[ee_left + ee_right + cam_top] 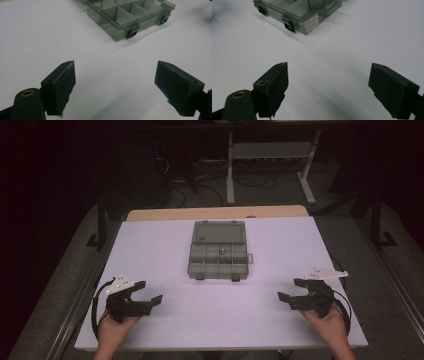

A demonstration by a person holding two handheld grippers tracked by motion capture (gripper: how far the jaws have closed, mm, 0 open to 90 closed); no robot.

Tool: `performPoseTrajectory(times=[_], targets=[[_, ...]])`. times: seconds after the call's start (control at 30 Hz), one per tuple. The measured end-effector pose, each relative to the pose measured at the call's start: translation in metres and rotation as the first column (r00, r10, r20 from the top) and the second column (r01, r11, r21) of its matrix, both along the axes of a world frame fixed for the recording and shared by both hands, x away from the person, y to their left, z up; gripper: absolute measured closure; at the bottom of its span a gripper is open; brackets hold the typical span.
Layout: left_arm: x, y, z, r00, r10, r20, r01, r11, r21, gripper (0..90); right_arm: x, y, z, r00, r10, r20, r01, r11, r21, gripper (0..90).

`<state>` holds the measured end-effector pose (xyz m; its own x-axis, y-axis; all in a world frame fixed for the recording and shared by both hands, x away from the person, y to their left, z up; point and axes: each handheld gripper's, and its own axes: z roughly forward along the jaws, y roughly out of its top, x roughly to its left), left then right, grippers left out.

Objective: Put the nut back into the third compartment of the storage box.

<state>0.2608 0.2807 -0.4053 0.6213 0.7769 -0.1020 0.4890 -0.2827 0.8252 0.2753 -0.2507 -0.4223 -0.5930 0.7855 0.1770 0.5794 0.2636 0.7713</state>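
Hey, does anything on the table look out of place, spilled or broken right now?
Nothing stands out. The compartment box sits square on the white table with its lid open flat behind it; one small item lies in a middle compartment. Left gripper and right gripper are open, well apart from the box.

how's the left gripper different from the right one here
The left gripper sits at the table's near left corner with its jaws pointing right and away, toward the compartment box; the right gripper sits at the near right corner with its jaws pointing left. The left gripper's grey plate lies over its body, the right gripper's sticks out to the side. Both are open, hold nothing and are well short of the box.
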Motion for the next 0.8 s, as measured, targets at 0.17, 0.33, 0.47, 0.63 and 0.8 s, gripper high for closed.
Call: performPoseTrajectory(times=[0.17,0.33,0.47,0.63,0.8], targets=[[0.000,-0.001,0.000,1.0000,0.000,-0.006,0.000,1.0000,-0.002,16.7,-0.008,-0.002,0.000,1.0000,-0.006,-0.001,0.006,1.000,0.002,15.1],[0.000,-0.001,0.000,0.9999,-0.010,0.006,0.010,0.9999,0.004,16.6,-0.012,-0.001,0.002,1.0000,0.002,0.009,-0.002,1.000,0.000,14.4],[0.000,-0.001,0.000,1.0000,-0.003,-0.004,0.003,1.0000,0.000,16.6,-0.013,0.001,0.003,0.9998,0.008,0.020,-0.008,1.000,-0.004,14.3],[0.001,0.000,0.000,0.9998,-0.018,0.007,0.018,0.9998,0.008,16.6,-0.012,0.000,0.003,0.9997,0.011,0.022,-0.011,1.000,0.000,14.3],[0.000,0.000,0.000,0.9999,-0.015,0.006,0.015,0.9999,0.004,16.6,-0.012,0.002,0.003,0.9998,0.015,0.016,-0.015,1.000,0.004,14.2]])
